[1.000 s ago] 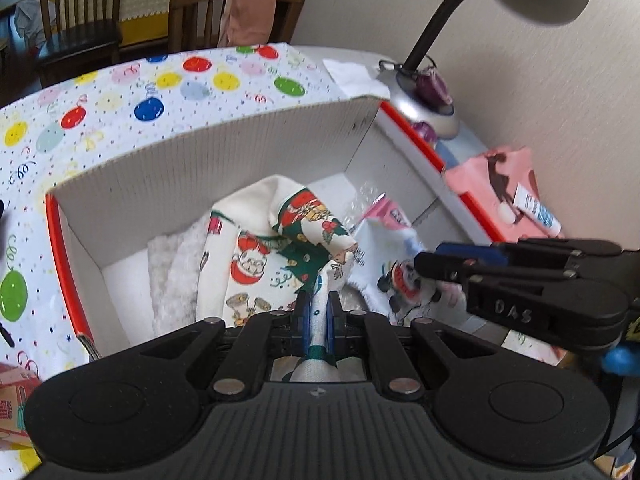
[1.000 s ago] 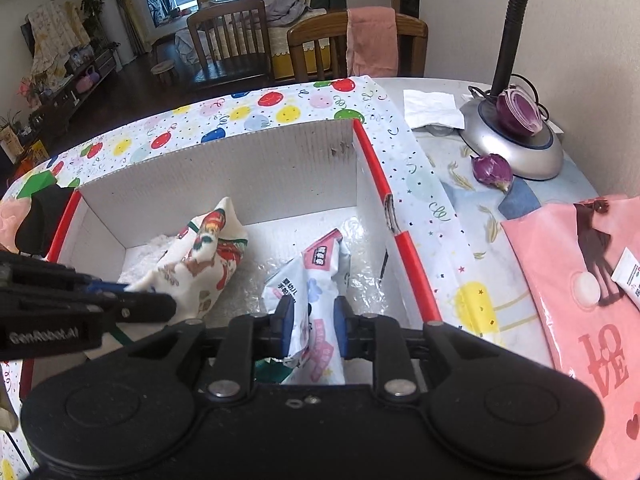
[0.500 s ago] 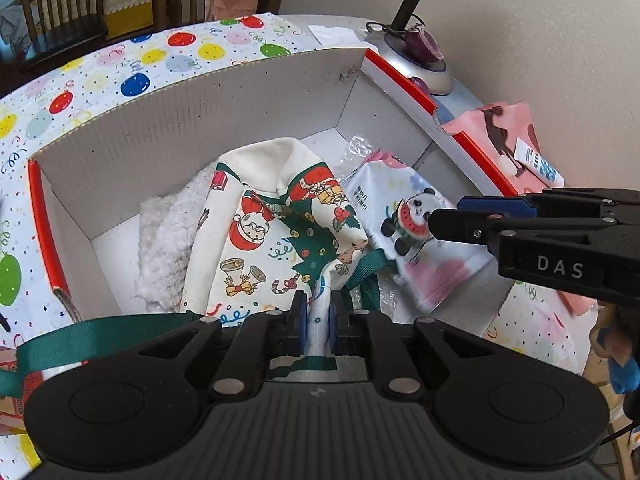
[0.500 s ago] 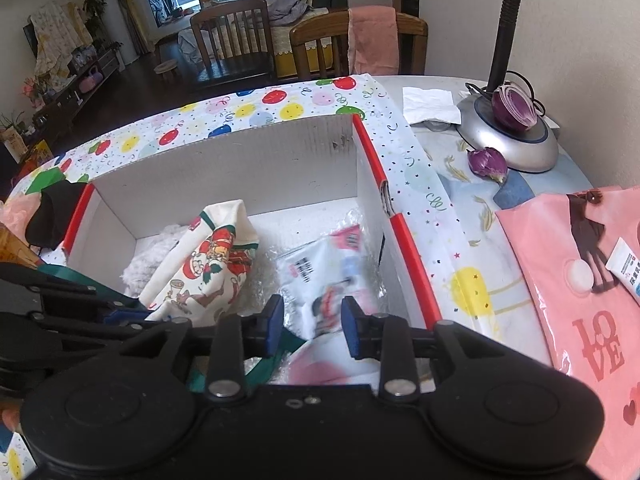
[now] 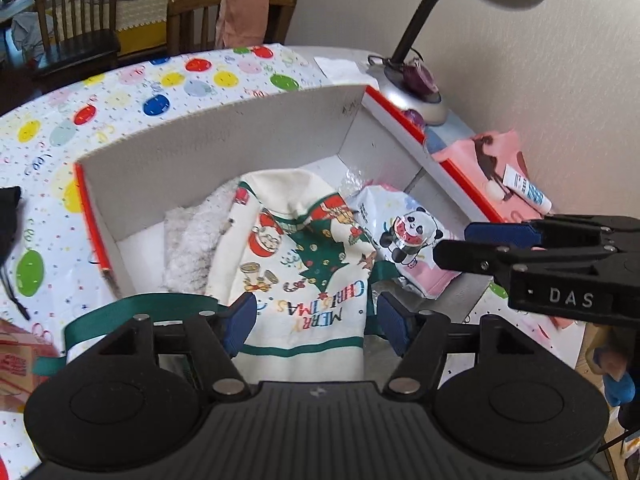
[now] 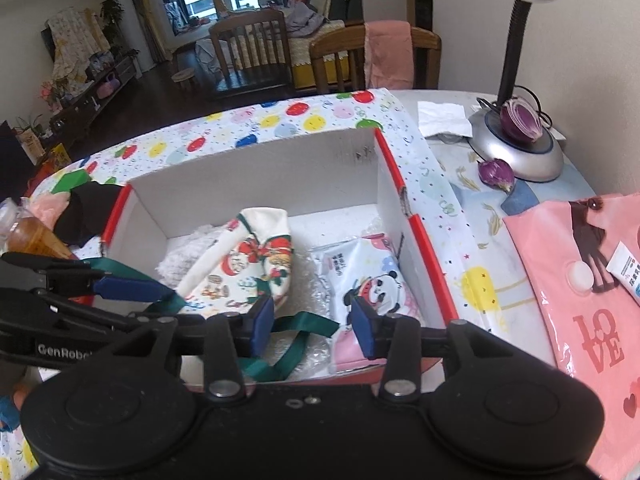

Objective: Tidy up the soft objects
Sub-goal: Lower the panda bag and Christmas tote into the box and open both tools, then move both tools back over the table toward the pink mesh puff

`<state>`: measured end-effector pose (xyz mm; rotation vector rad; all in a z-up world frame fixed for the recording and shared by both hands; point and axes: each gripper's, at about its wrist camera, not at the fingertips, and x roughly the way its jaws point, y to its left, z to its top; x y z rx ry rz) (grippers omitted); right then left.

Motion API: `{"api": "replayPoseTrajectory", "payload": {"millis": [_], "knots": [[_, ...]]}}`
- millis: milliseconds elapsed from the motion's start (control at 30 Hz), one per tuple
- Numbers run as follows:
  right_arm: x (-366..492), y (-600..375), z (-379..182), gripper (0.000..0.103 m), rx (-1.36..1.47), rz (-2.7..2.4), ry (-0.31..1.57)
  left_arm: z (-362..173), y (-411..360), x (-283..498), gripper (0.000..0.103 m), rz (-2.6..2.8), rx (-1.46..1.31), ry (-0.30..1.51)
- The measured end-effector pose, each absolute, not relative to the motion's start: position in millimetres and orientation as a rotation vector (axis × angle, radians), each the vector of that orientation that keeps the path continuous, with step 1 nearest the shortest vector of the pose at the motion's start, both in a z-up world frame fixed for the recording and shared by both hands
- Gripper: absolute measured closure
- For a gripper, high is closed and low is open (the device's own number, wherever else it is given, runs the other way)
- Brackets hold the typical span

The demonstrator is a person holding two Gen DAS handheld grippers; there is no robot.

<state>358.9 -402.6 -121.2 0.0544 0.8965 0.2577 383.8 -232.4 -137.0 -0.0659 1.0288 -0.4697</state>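
Observation:
A cardboard box with balloon-print flaps holds a fluffy white cloth, a cream Christmas bag with green ribbon, and a panda-print soft pack. My left gripper hangs over the box's near edge. Its jaws are opening and the Christmas bag lies loose between them, unpressed. My right gripper is also opening, with only ribbon below the gap and the panda pack lying free past its right pad. Each gripper shows in the other's view, the right gripper and the left gripper.
A desk lamp with purple onion pieces stands right of the box. A pink bag with a small tube lies at the right. A black cloth and a bottle are at the left. Chairs stand behind.
The left jaws, shut on the Christmas bag before, have spread and let it lie in the box. The right jaws widened and the panda pack dropped flat. Both grippers drew back slightly.

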Motion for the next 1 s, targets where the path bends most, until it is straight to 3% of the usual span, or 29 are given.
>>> {"api": "replayPoseTrajectory", "payload": {"millis": [367, 900, 1000], "knots": [[322, -380, -83, 0.044, 0.044, 0.334, 0.803, -93, -200, 348, 0.037, -0.419, -0.051, 0.869], [265, -327, -32, 0.038, 0.071, 0.393, 0.66, -31, -133, 284, 0.037, -0.391, -0.071, 0.699], [260, -310, -24, 0.033, 0.072, 0.416, 0.647, -26, -114, 274, 0.03, -0.378, -0.078, 0.684]]}}
